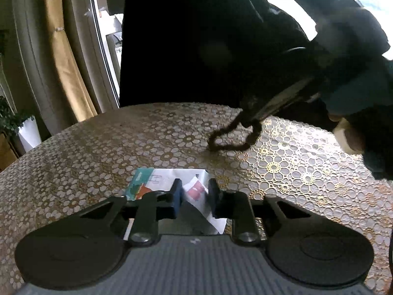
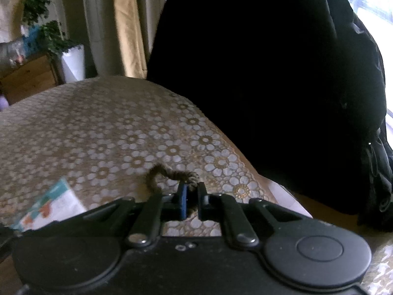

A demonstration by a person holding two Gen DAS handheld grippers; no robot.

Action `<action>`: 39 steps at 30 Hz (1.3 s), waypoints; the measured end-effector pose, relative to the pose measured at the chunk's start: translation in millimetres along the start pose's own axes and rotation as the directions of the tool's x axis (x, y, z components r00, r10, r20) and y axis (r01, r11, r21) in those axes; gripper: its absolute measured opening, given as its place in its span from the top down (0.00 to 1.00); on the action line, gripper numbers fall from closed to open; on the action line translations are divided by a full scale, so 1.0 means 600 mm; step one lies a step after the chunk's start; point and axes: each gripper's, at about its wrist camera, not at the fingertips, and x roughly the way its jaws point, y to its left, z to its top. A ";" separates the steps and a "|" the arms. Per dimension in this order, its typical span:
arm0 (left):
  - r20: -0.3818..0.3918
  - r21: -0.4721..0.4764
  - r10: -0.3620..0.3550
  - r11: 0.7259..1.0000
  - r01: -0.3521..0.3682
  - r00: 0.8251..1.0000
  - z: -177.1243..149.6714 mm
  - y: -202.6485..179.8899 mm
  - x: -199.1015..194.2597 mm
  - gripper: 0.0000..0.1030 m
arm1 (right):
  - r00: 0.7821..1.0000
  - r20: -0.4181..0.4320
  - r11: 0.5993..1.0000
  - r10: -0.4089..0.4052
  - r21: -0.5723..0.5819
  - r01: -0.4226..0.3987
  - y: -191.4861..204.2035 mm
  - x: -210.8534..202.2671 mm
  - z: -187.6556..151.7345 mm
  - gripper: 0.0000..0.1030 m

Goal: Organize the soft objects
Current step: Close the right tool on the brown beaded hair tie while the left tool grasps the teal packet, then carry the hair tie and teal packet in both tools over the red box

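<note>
My left gripper [image 1: 194, 188] holds a soft white tissue pack [image 1: 172, 177] with teal and red print between its fingers, low over the patterned table [image 1: 98, 147]. My right gripper [image 2: 192, 191] is shut on a brown twisted cord loop [image 2: 157, 174], which hangs down and touches the table. In the left wrist view the cord [image 1: 233, 140] dangles from the right gripper [image 1: 277, 103] beyond the pack. The tissue pack shows at the lower left of the right wrist view [image 2: 51, 209].
A large black bag or garment [image 2: 270, 73] stands at the table's far edge. Gold curtains [image 1: 63, 49], a white planter with a plant [image 2: 71, 61] and a wooden cabinet [image 2: 29, 76] lie beyond the table [image 2: 86, 127].
</note>
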 end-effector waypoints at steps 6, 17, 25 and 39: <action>0.005 -0.024 -0.035 0.999 0.035 0.999 -0.004 0.002 -0.032 0.94 | 0.998 0.015 0.998 0.064 -0.009 -0.064 0.010 -0.061 -0.022 0.93; 0.006 -0.143 -0.077 0.987 0.077 0.997 -0.008 0.043 -0.132 0.95 | 0.985 0.052 0.985 0.167 0.029 -0.169 0.018 -0.193 -0.073 0.93; 0.015 -0.238 -0.050 0.970 0.052 0.999 -0.010 0.114 -0.246 0.95 | 0.956 0.094 0.961 0.276 -0.022 -0.275 0.079 -0.290 -0.081 0.93; 0.003 -0.383 0.154 0.913 -0.141 0.988 -0.067 0.293 -0.461 0.95 | 0.872 0.097 0.860 0.479 -0.250 -0.445 0.286 -0.416 -0.070 0.93</action>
